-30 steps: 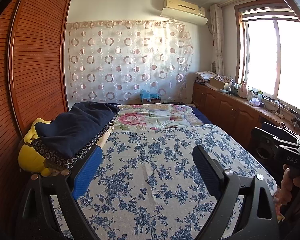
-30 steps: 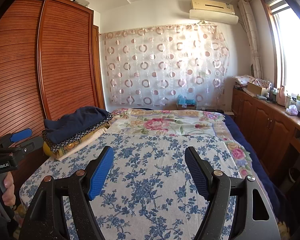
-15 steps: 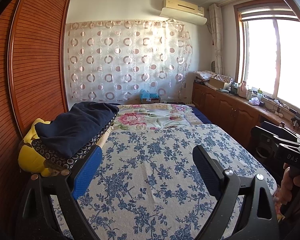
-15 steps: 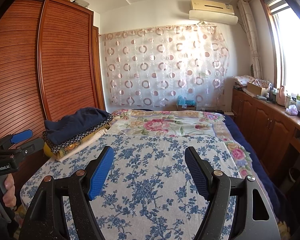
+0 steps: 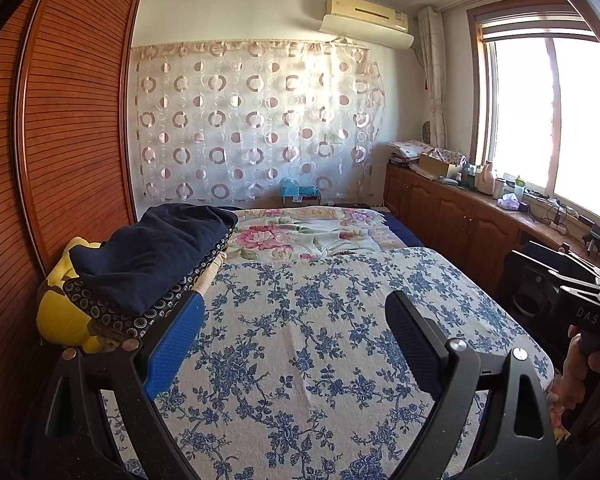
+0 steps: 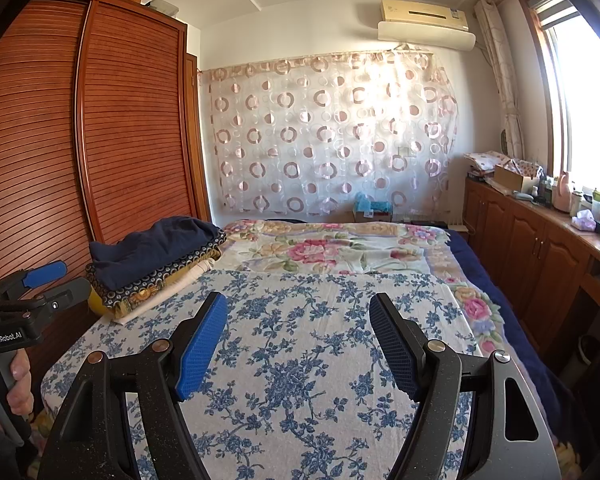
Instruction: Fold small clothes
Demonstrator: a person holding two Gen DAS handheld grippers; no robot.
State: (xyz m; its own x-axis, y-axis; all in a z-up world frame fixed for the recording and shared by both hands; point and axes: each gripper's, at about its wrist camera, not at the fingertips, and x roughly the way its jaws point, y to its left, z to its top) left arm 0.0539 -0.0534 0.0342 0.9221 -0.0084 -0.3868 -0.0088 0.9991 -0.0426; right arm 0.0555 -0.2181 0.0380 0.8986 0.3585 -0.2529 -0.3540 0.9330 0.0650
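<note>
A pile of folded clothes, topped by a navy garment point(image 5: 156, 256), lies on the bed's left side over a dark patterned cloth point(image 5: 112, 316) and a yellow item point(image 5: 60, 316). The pile also shows in the right wrist view point(image 6: 156, 248). My left gripper point(image 5: 294, 304) is open and empty, held above the blue-flowered sheet point(image 5: 300, 340), right of the pile. My right gripper point(image 6: 298, 304) is open and empty above the same sheet point(image 6: 300, 360). Each gripper shows at the edge of the other's view: the left one point(image 6: 44, 284) and the right one point(image 5: 564, 276).
A slatted wooden wardrobe point(image 6: 132, 120) stands along the left. Wooden cabinets point(image 6: 540, 248) with bottles and boxes run under the window on the right. A pink floral blanket point(image 6: 332, 248) covers the far half of the bed. A circle-patterned curtain point(image 6: 332, 136) hangs behind.
</note>
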